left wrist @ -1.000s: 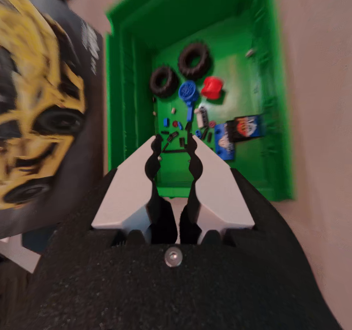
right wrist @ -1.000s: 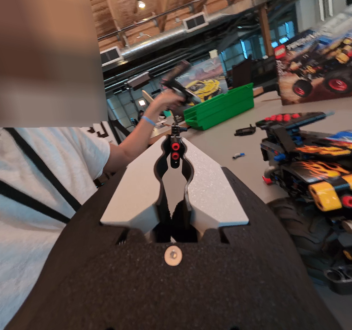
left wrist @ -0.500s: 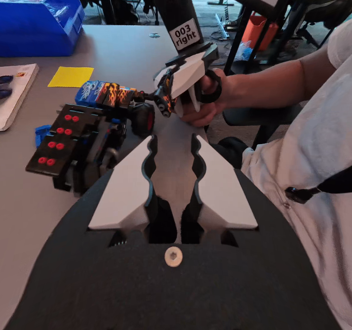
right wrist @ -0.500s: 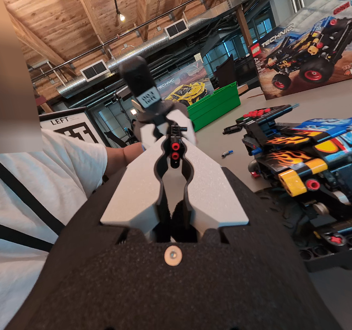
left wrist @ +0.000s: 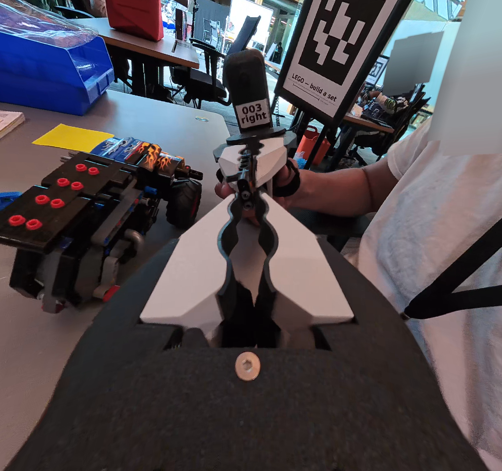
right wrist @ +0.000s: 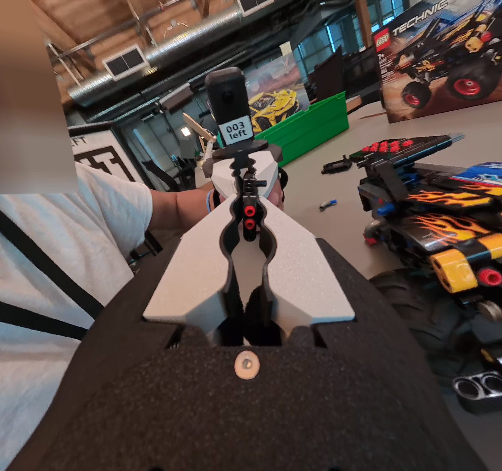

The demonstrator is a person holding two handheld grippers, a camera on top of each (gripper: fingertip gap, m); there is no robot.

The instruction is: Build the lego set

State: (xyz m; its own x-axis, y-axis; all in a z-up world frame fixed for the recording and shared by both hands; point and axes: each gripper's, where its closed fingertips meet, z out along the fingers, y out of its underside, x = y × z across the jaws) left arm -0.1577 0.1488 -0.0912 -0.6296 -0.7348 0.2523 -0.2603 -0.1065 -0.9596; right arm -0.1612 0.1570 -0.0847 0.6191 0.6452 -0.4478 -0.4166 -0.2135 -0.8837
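Toy truck point(right wrist: 434, 227) blocks right side (grey table point(right wrist: 339, 229) beyond it open); grippers tip-to-tip.

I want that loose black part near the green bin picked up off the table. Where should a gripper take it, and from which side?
Probably the middle of the black part, pinched across its narrow width from straight above. It lies flat on the table, long and thin, with bare surface along both long sides. The green bin and the toy truck stand apart from it. Its finer shape is too small to tell.
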